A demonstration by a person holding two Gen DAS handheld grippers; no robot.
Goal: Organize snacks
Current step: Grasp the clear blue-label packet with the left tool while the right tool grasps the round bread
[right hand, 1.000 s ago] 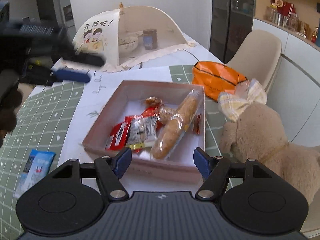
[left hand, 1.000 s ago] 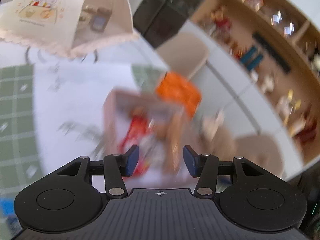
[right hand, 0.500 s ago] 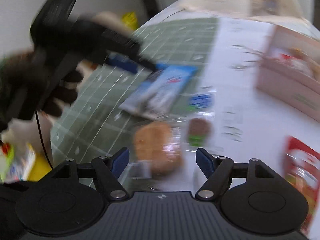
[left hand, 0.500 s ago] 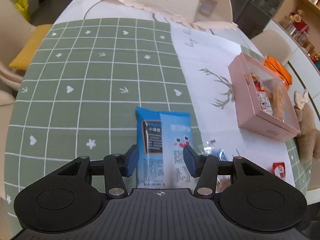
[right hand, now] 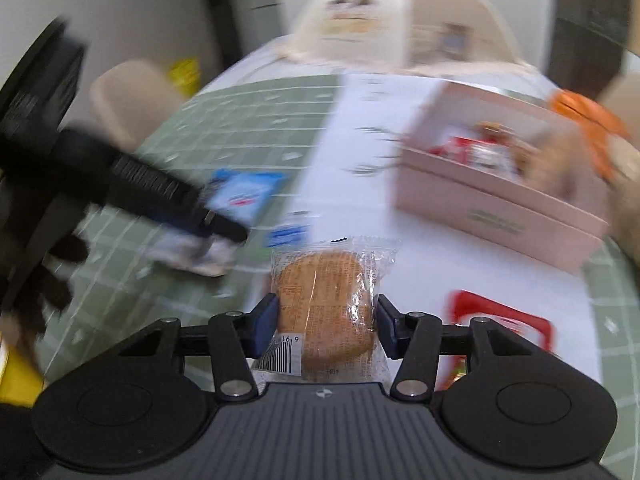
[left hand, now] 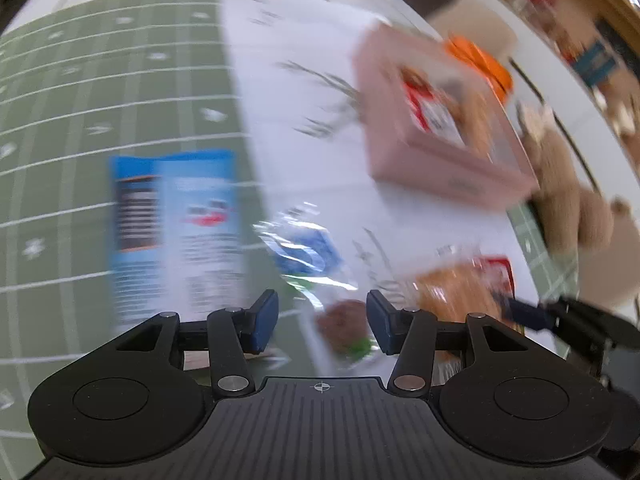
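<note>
Only the right wrist view shows the wrapped bun (right hand: 326, 304) sharply: it lies between the right gripper (right hand: 326, 320) jaws, both pads touching the wrapper's sides, so the jaws grasp it after just closing in. That view also catches the left gripper (right hand: 160, 196) reaching in from the left over the blue packet (right hand: 246, 194), and a red packet (right hand: 500, 320) on the desk (right hand: 248, 112) to the right. The left wrist view is blurred; it alone shows a brown toy (left hand: 568, 200) past the pink box (left hand: 432, 152). There the left gripper (left hand: 322, 320) jaws stand released, above a small brownish snack (left hand: 344, 328) in clear wrap, not touching it. The blue packet (left hand: 176, 224) lies to the left of them. Half a second ago the bun sat ahead of wider right jaws; the blue packet then lay between the left ones.
</note>
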